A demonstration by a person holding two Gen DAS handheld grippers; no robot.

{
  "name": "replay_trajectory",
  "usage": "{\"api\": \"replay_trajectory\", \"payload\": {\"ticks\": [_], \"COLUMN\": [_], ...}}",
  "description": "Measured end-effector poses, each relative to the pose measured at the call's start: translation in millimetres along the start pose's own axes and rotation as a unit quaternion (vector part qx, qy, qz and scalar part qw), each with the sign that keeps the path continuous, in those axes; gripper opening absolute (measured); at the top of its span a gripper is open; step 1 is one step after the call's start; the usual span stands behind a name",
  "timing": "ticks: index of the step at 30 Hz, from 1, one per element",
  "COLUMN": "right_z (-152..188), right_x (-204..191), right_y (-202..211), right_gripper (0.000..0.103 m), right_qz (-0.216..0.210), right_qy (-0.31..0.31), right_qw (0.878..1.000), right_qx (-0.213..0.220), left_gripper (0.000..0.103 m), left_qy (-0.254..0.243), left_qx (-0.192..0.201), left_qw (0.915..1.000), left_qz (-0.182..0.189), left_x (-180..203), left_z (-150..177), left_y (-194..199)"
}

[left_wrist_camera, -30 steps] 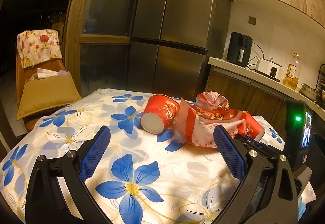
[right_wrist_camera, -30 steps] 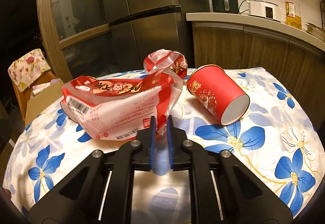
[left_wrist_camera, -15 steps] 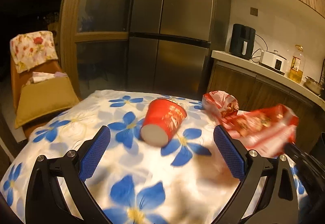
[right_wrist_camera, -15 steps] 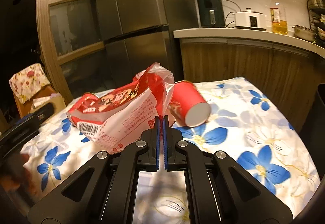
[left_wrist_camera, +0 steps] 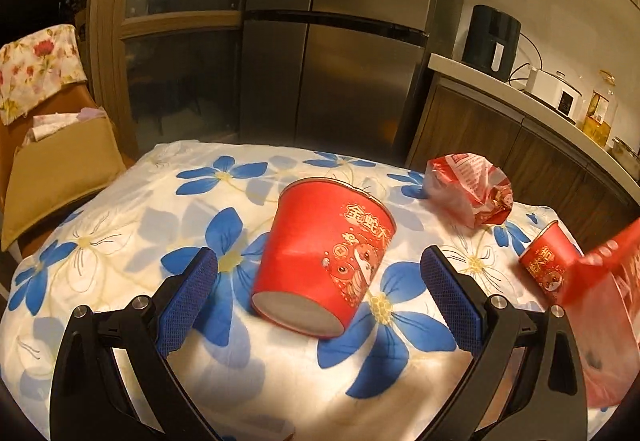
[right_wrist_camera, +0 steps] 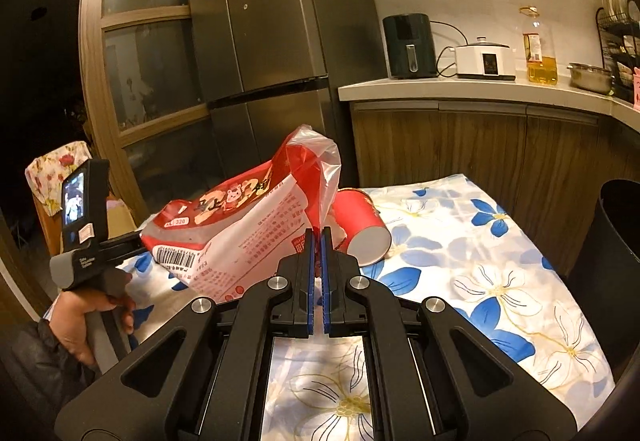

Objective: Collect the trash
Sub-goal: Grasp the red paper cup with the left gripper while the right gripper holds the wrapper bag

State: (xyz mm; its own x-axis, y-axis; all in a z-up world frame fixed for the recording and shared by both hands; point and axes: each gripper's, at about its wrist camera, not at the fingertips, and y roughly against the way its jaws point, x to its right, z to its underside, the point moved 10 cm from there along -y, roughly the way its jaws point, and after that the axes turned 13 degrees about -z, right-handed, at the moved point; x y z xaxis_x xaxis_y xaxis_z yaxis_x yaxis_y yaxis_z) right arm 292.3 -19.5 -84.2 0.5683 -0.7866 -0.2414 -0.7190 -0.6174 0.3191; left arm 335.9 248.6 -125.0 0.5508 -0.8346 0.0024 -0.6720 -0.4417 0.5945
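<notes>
- The right tool (right_wrist_camera: 316, 241) is clenched on a red-and-white snack bag (right_wrist_camera: 240, 229), lifted clear of the floral tabletop (right_wrist_camera: 500, 281); a dark bin (right_wrist_camera: 616, 241) stands just beside the tabletop's edge.
- The left tool (left_wrist_camera: 316, 297) stands released, its jaws wide on either side of a tipped red paper cup (left_wrist_camera: 324, 253), not touching it.
- Judged barely begun: nothing visibly binned.
- Count: two red paper cups, the second (left_wrist_camera: 548, 261) lying farther off, one crumpled wrapper (left_wrist_camera: 468, 193), one held bag.
</notes>
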Motion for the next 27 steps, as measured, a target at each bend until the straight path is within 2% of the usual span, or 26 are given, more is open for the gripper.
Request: {"api": "replay_trajectory", "payload": {"ticks": [6, 9, 10, 12, 14, 15, 27], "right_z": [3, 3, 4, 4, 5, 6, 5], "right_x": [1, 1, 0, 1, 1, 1, 4], "right_y": [-2, -2, -2, -2, -3, -3, 3], "right_gripper": [0.003, 0.003, 0.003, 0.003, 0.003, 0.003, 0.003], "right_qz": [0.001, 0.001, 0.001, 0.001, 0.002, 0.003, 0.008], "right_qy": [-0.001, 0.0, 0.0, -0.001, -0.002, -0.002, -0.005], "right_qw": [1.0, 1.0, 1.0, 1.0, 1.0, 1.0, 1.0], "right_qx": [-0.005, -0.005, -0.005, -0.007, -0.008, -0.009, -0.006], "left_gripper": [0.095, 0.088, 0.081, 0.074, 0.072, 0.067, 0.059], "left_qy": [-0.006, -0.007, -0.006, -0.008, -0.007, -0.006, -0.004], "left_qx": [-0.013, -0.023, -0.025, -0.027, -0.028, -0.028, -0.003], "left_qw": [0.9998, 0.9995, 0.9995, 0.9994, 0.9994, 0.9994, 0.9997], "left_qz": [0.013, 0.021, 0.021, 0.022, 0.021, 0.021, 0.026], "left_x": [4, 6, 7, 8, 7, 7, 6], "left_z": [2, 4, 5, 7, 8, 7, 3], "left_y": [-10, -14, -15, -15, -16, -16, -4]}}
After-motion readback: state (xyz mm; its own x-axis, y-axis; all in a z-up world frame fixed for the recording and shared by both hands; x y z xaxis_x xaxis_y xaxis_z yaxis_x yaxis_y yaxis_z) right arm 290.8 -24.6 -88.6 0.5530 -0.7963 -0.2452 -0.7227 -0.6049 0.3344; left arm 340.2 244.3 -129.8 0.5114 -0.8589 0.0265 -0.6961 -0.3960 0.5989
